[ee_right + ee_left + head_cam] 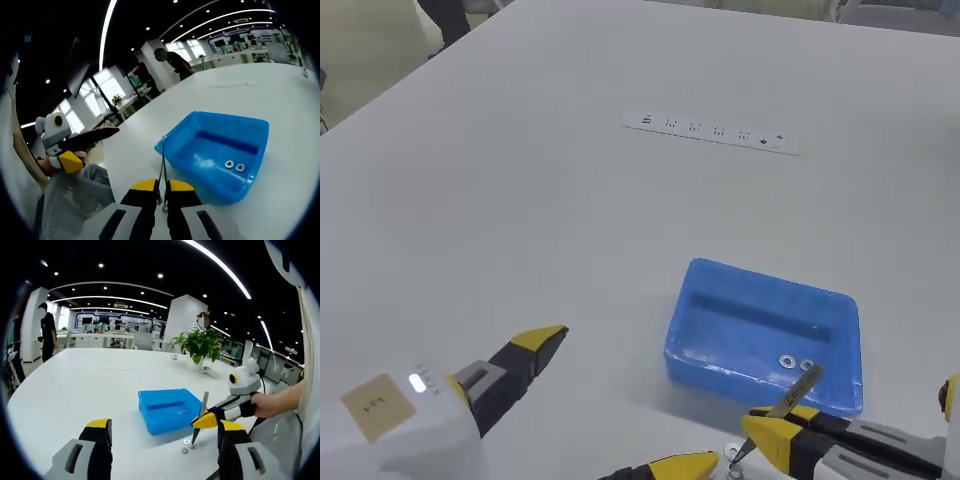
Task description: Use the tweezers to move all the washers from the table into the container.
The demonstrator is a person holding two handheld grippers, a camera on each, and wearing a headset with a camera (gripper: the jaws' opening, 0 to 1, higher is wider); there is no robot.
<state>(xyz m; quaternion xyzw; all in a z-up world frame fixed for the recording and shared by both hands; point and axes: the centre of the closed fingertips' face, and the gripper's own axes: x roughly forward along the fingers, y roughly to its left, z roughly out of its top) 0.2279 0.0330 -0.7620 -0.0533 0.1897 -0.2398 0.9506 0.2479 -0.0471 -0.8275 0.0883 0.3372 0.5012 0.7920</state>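
Your right gripper (160,186): black fingers, yellow tips, white body. Left gripper (163,424): same scheme. Tweezers (162,160) between your right fingers: dull silver-grey. Container (200,174) ahead of those fingers: translucent blue, with two washers (229,163) in shiny silver. Loose washers (186,442) between your left fingers: silver. Table (570,220): plain off-white.

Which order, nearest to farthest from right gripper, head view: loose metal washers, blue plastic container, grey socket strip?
1. Loose metal washers, bottom edge, beside the jaws.
2. Blue plastic container, just beyond.
3. Grey socket strip, far across, top.
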